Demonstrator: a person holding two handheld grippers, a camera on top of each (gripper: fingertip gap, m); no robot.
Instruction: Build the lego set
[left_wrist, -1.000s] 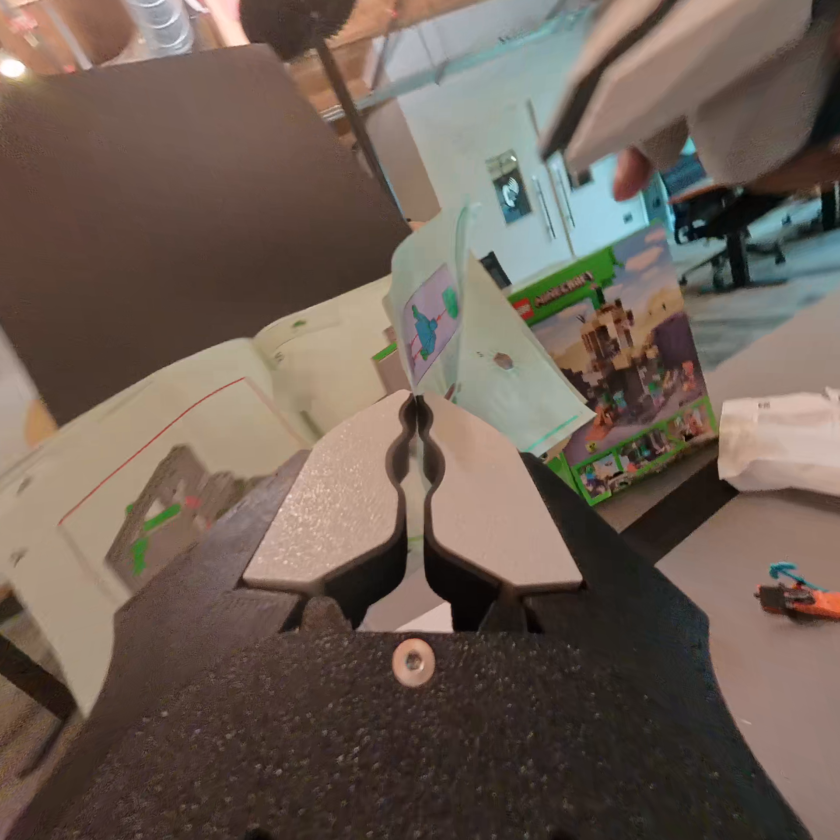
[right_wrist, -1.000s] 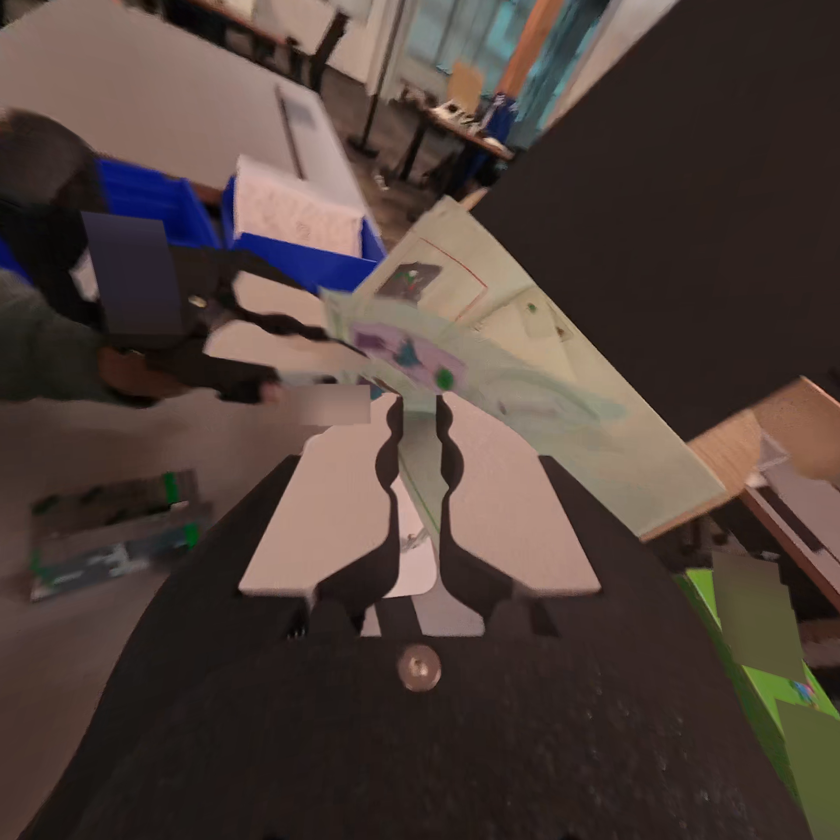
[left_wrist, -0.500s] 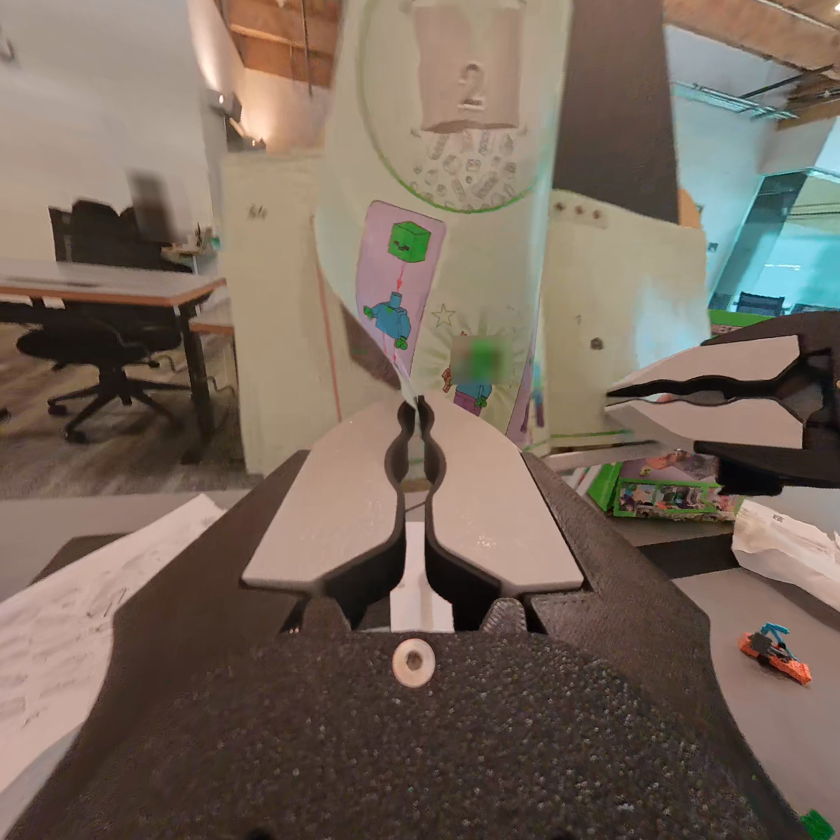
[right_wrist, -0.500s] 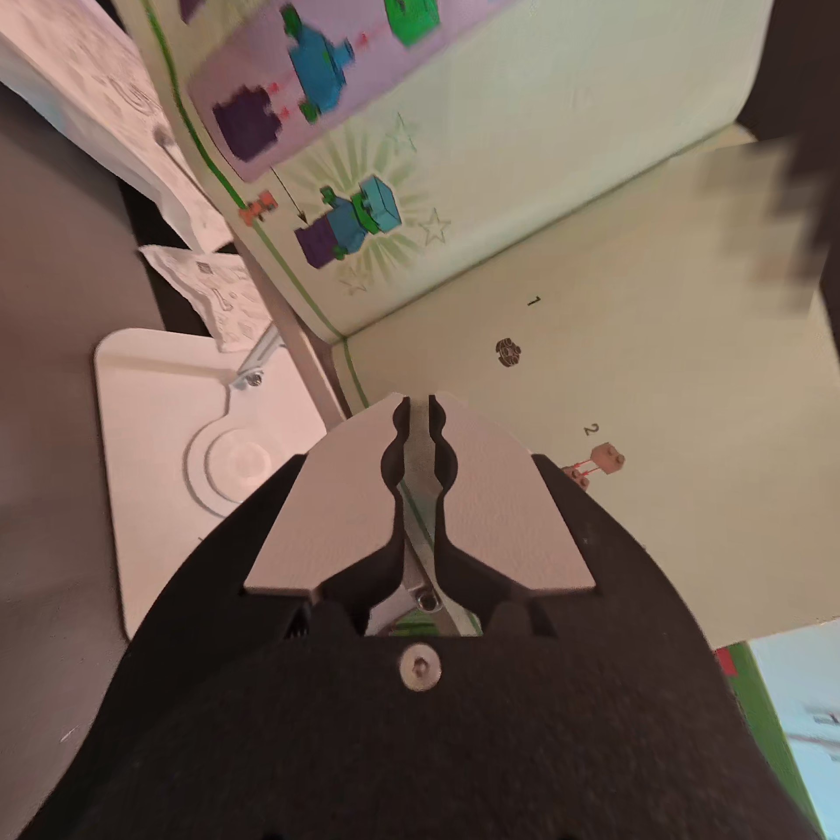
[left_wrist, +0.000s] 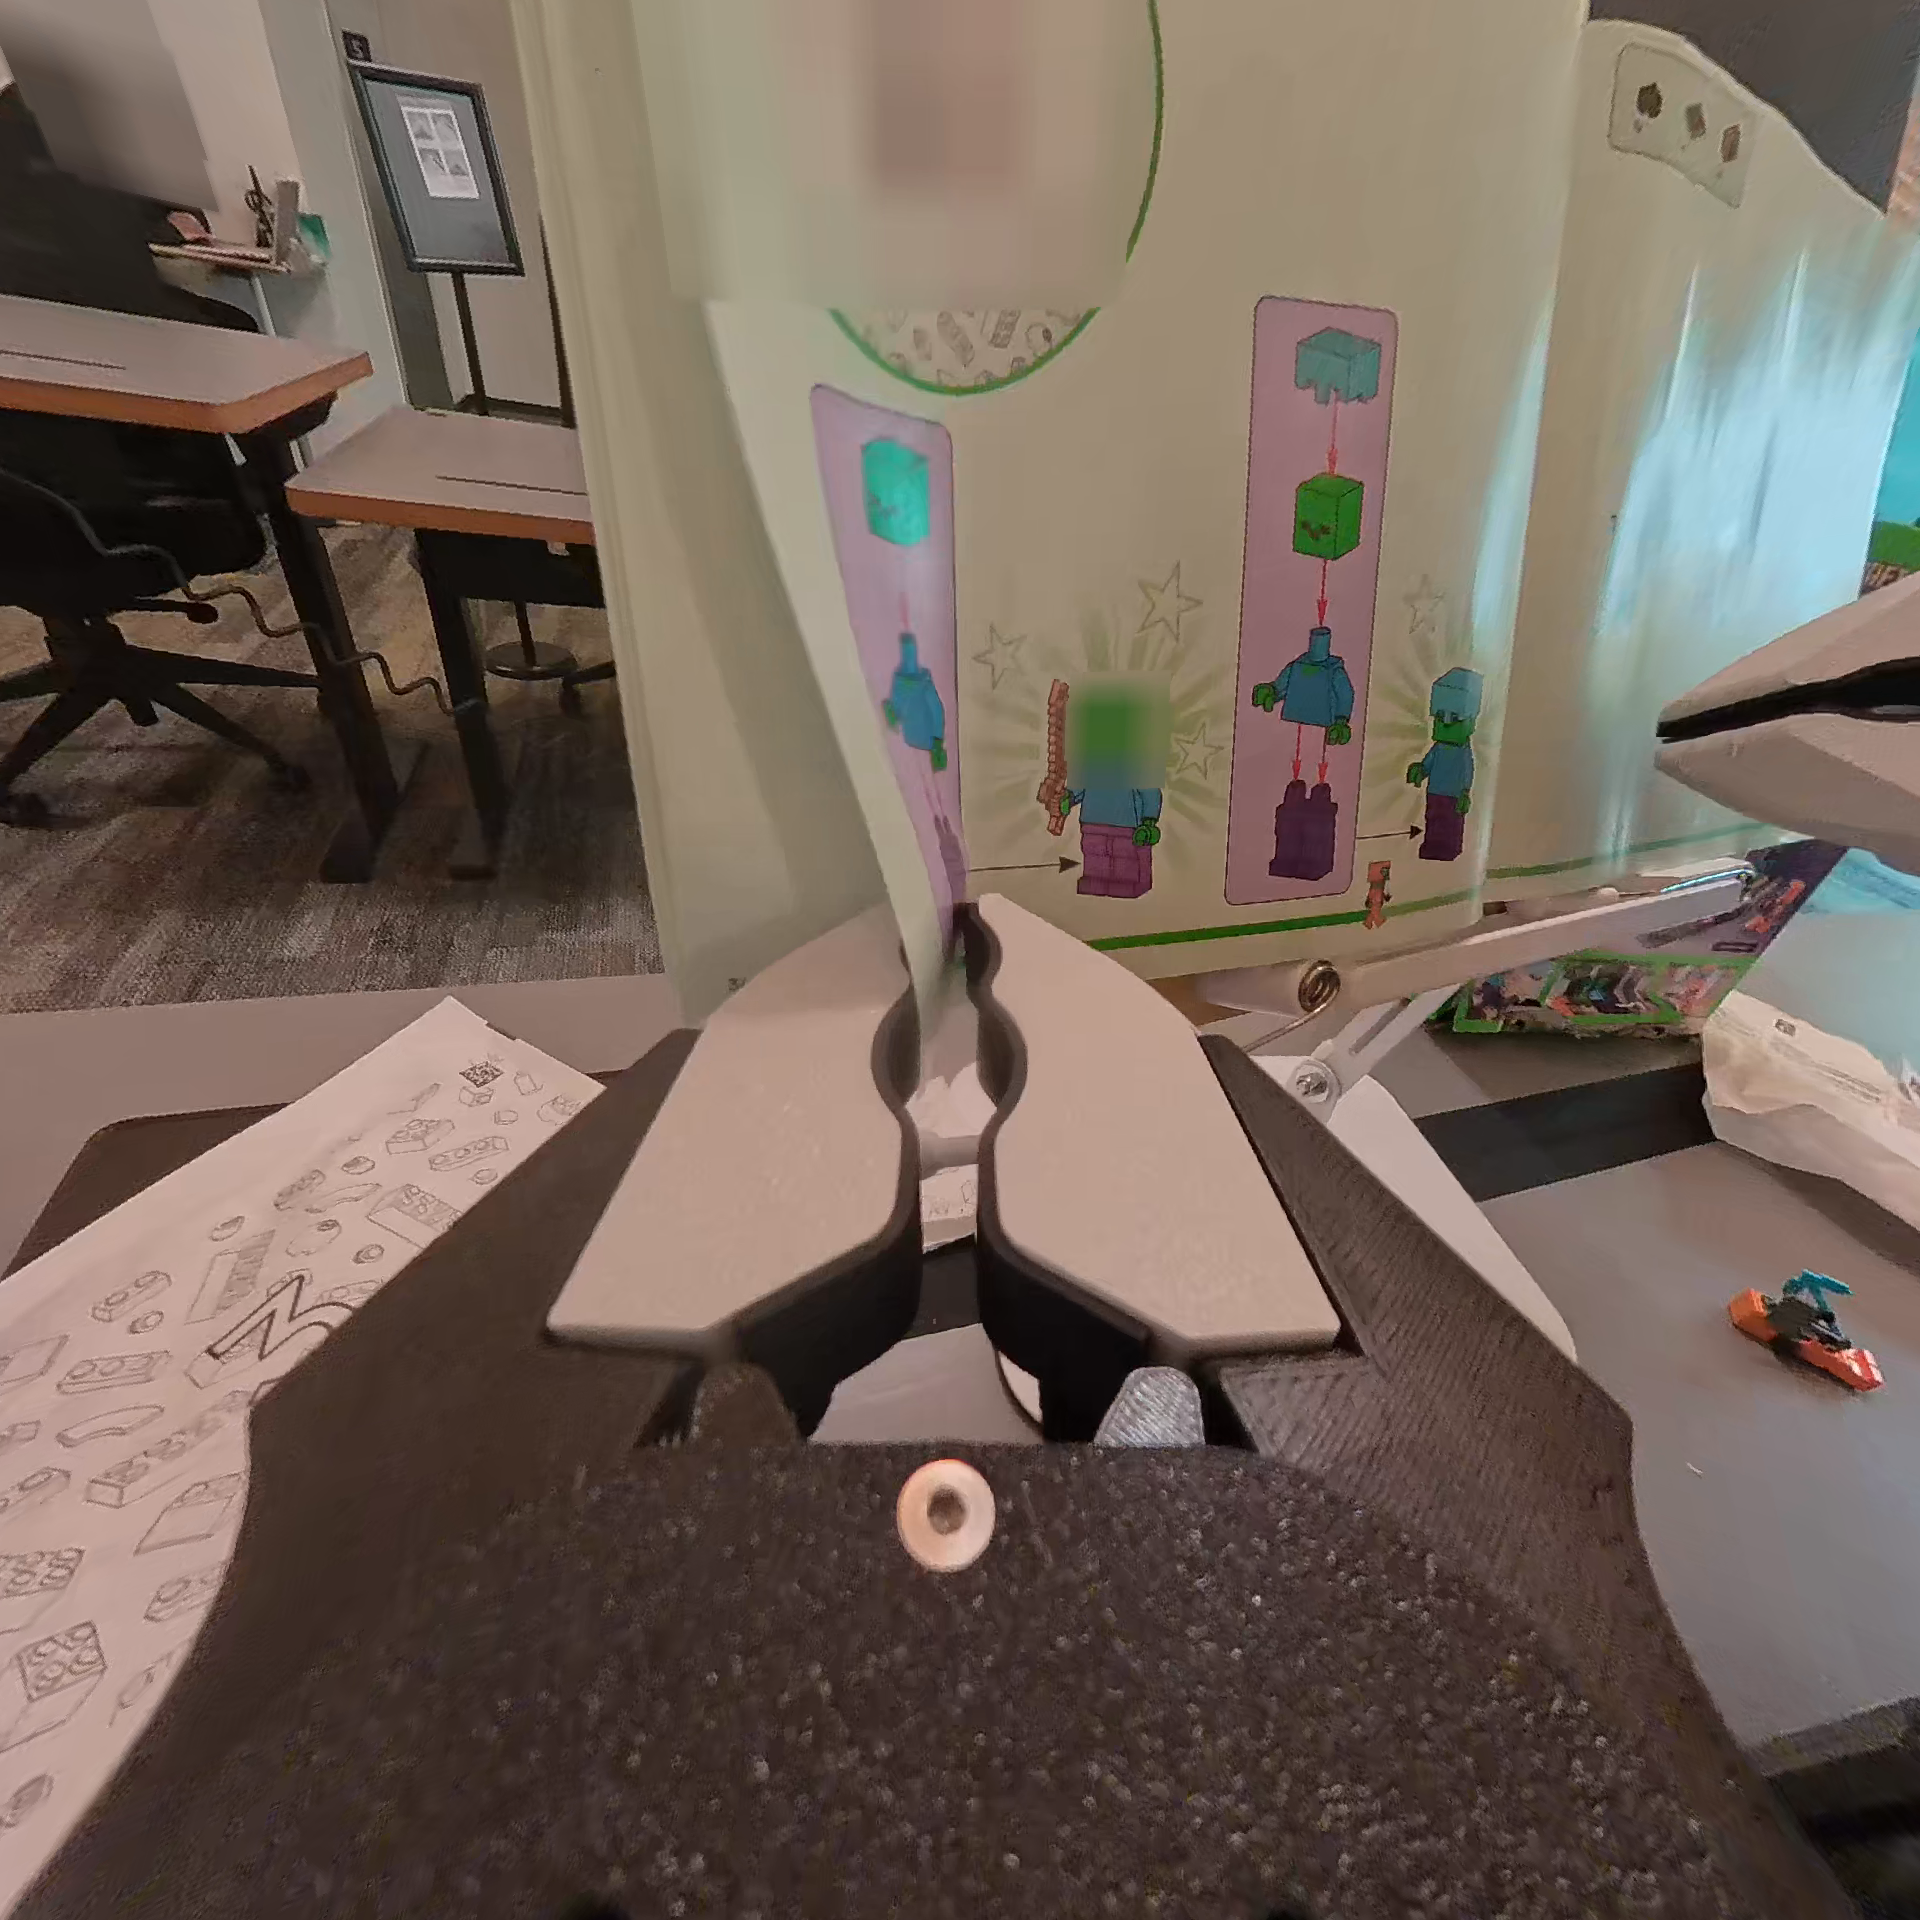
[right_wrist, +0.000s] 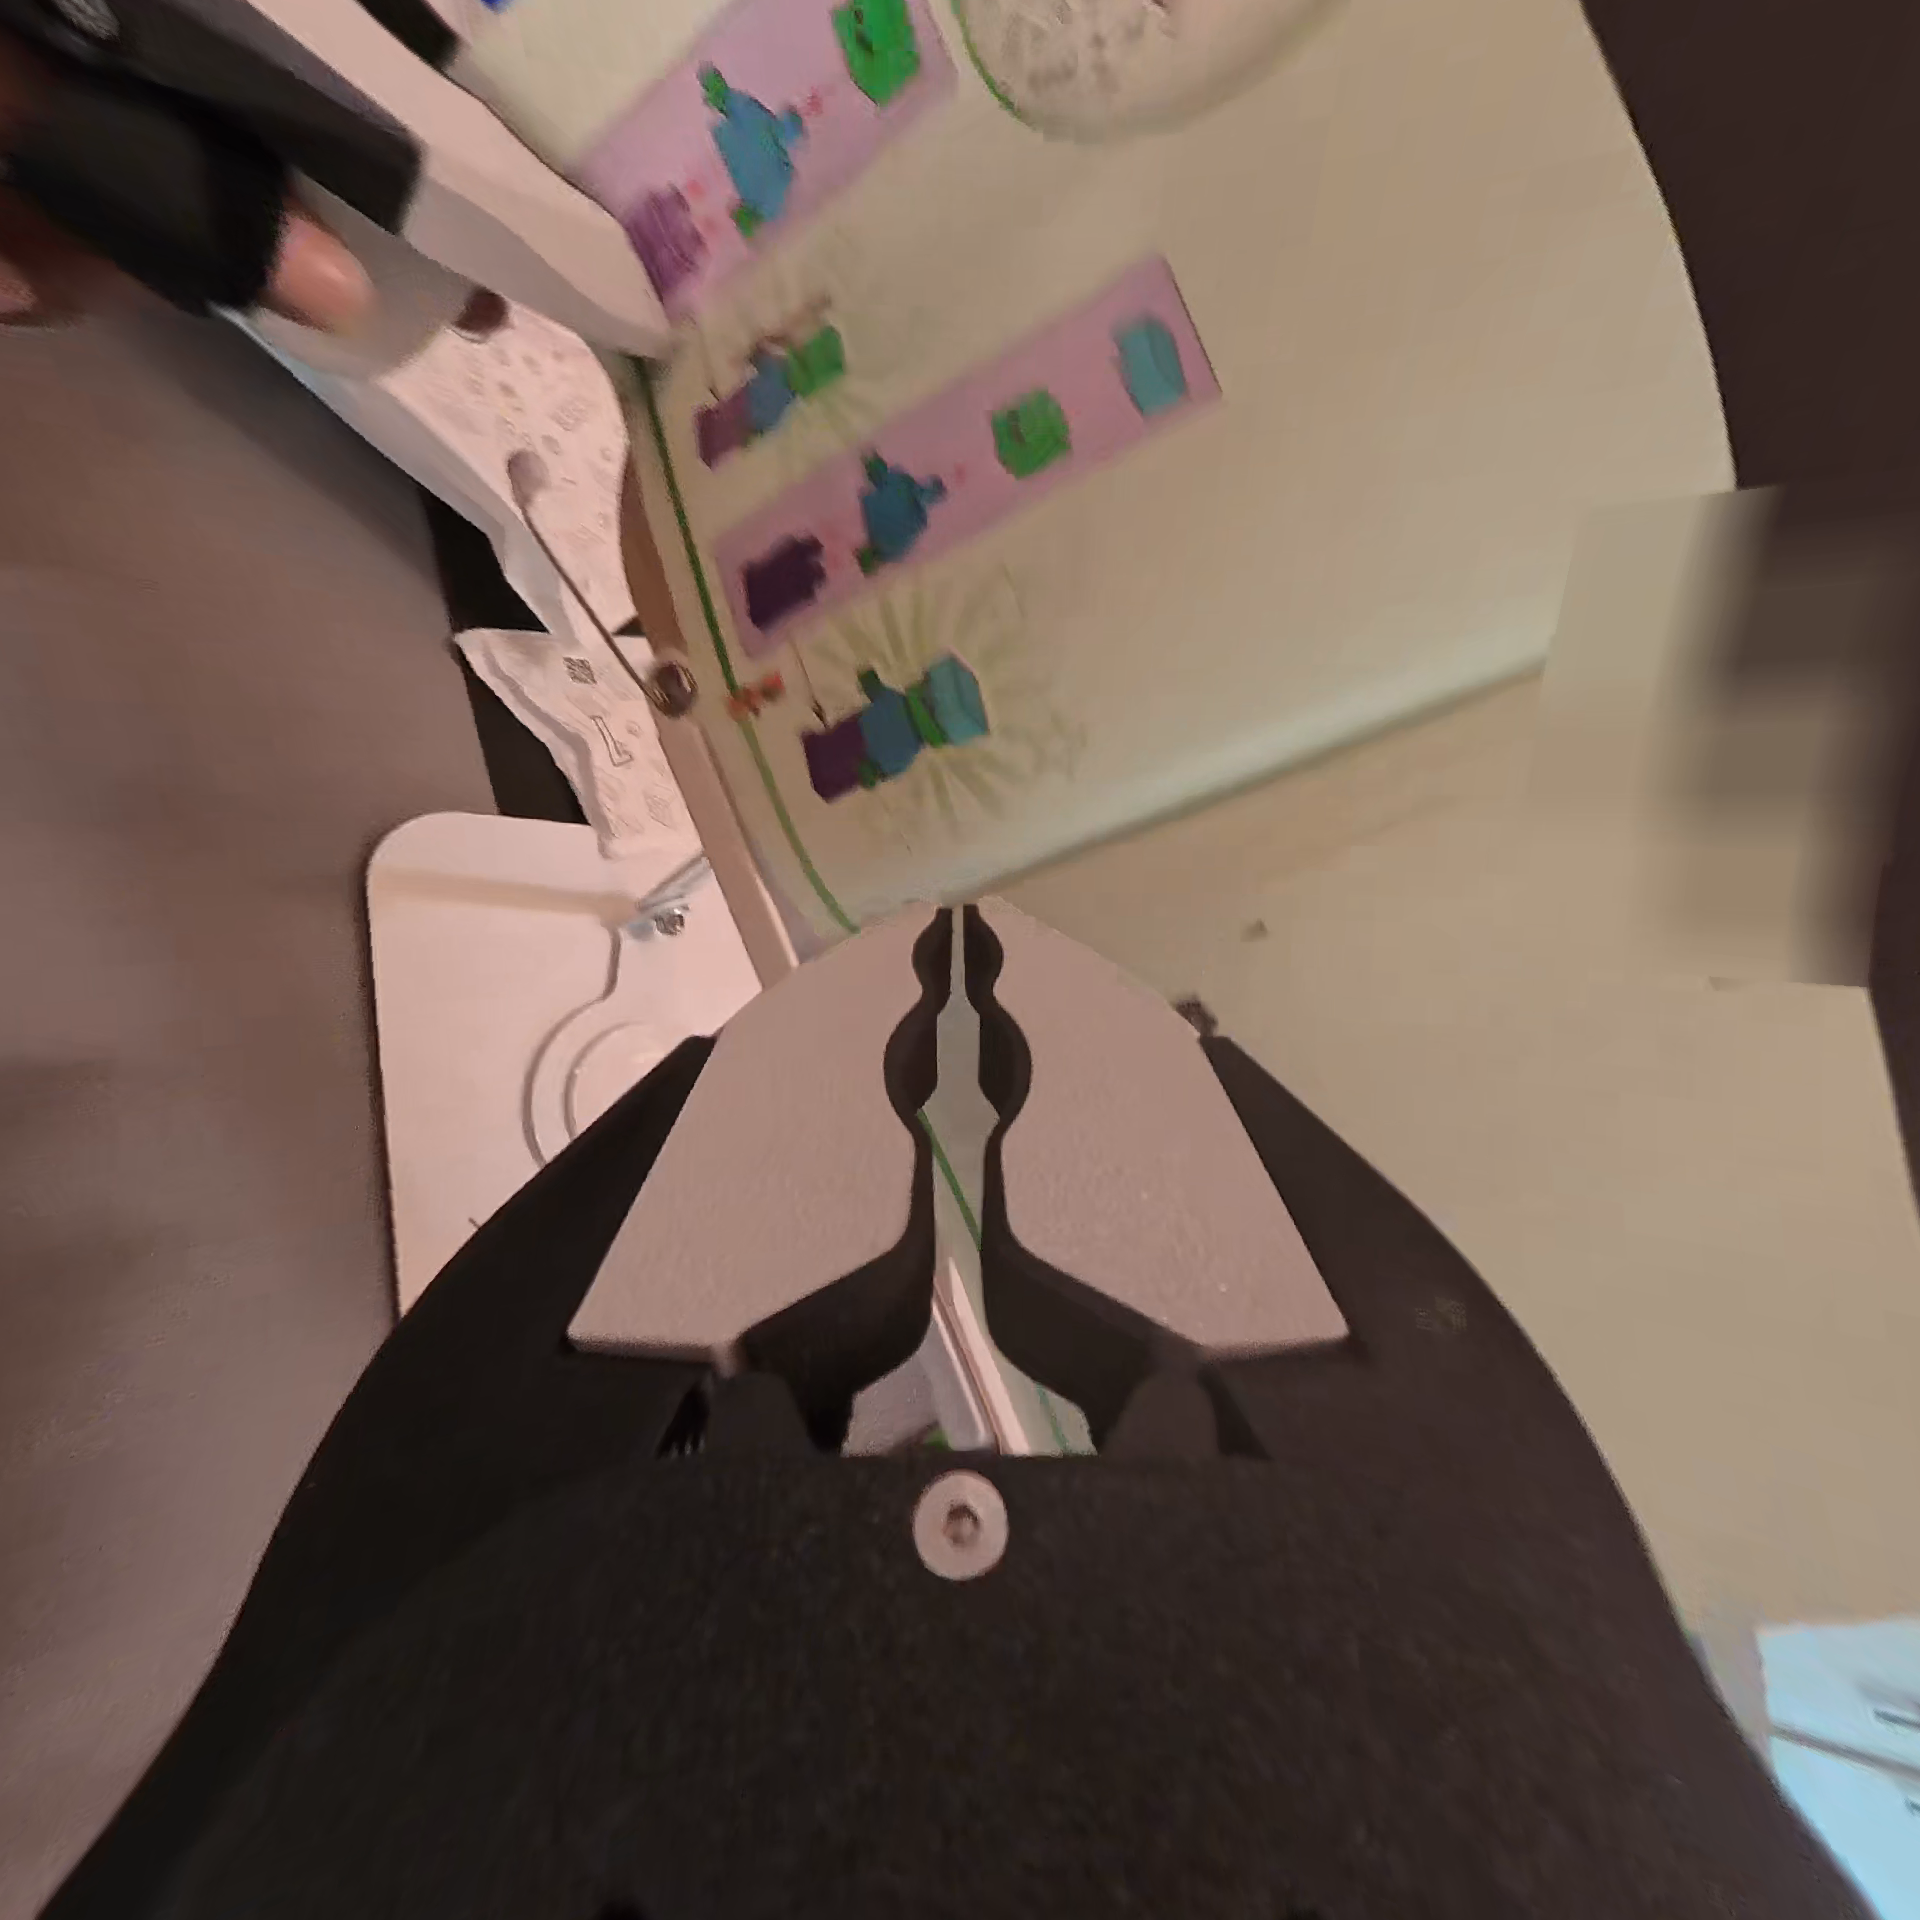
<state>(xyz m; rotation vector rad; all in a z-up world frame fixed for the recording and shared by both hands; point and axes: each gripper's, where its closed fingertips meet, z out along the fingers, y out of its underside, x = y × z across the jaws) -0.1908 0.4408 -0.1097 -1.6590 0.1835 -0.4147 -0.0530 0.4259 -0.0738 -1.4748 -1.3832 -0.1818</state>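
Left gripper (left_wrist: 961, 935) pinching a curled page of the instruction booklet (left_wrist: 1195, 623), upright on its stand straight ahead; right gripper (right_wrist: 956, 920) nipping the booklet's lower edge, page edge running upward from both

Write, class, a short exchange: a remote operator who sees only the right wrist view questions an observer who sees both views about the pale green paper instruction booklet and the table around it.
Operator: Is the left gripper actually gripping the pale green paper instruction booklet?
Observer: Yes. Its two grey fingers are shut on the lower edge of one curled page.
Operator: Are any built pieces out of my sight?
Observer: A small orange and teal brick model lies on the grey table, apart from the booklet, to the right of the left gripper.
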